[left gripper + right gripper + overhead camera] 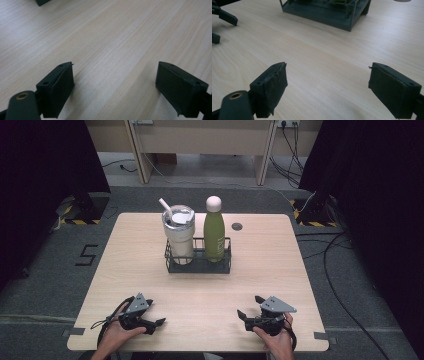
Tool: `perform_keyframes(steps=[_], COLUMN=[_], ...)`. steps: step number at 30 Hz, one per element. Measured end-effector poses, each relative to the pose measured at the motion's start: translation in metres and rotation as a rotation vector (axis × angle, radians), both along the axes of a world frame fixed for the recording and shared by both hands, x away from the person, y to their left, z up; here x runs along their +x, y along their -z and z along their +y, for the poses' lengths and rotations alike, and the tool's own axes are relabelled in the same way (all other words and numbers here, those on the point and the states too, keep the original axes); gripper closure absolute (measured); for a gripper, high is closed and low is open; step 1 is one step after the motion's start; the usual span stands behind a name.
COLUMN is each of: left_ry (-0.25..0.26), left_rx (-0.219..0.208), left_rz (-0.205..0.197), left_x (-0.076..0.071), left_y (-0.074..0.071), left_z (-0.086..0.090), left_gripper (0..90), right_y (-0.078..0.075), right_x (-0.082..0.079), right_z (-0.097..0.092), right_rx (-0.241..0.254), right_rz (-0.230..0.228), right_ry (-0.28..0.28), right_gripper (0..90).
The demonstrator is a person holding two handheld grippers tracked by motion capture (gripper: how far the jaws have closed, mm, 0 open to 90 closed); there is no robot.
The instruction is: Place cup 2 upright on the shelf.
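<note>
A black wire basket (198,265) stands at the middle of the light wooden table (125,250). In it are a cream tumbler (179,232) with a clear lid and straw, on the left, and a green bottle (214,232) with a white cap, on the right. My left gripper (156,312) rests near the front left edge in a person's hand. Its jaws stand wide apart over bare wood (115,82). My right gripper (248,306) sits near the front right, also open with nothing between its pads (328,85). The basket's base (324,13) lies ahead of it.
A small round grommet (237,226) sits in the tabletop behind the bottle. Black curtains hang on both sides, and cables run over the grey floor on the right. The left gripper's jaws (224,17) show at the top left of the right gripper view.
</note>
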State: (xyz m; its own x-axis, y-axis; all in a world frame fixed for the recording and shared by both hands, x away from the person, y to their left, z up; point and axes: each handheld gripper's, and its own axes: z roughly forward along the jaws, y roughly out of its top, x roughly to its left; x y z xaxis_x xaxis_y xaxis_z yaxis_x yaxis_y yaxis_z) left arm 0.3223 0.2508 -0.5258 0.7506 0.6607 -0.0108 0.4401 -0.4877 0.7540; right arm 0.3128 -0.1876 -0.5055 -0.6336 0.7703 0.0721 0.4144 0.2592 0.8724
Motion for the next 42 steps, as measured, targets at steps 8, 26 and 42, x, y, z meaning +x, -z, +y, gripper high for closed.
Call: perform_keyframes(steps=[8,26,42], left_ry=[0.000,-0.002,-0.003], left_rx=[0.000,0.001,0.001], left_rz=[0.000,-0.001,0.000], left_x=[0.000,0.000,0.000], left_y=[0.000,0.000,0.000], left_z=[0.000,0.000,0.000], left_gripper=[14.3,14.2,14.2], right_y=[0.006,0.015,0.017], right_x=[-0.005,-0.008,-0.008], right_z=[-0.005,0.002,0.003], right_rx=[-0.022,-0.230,-0.242], right_rz=[0.028,0.153,0.171], right_ry=[0.016,-0.001,-0.018], right_gripper=[15.2,9.3,0.3])
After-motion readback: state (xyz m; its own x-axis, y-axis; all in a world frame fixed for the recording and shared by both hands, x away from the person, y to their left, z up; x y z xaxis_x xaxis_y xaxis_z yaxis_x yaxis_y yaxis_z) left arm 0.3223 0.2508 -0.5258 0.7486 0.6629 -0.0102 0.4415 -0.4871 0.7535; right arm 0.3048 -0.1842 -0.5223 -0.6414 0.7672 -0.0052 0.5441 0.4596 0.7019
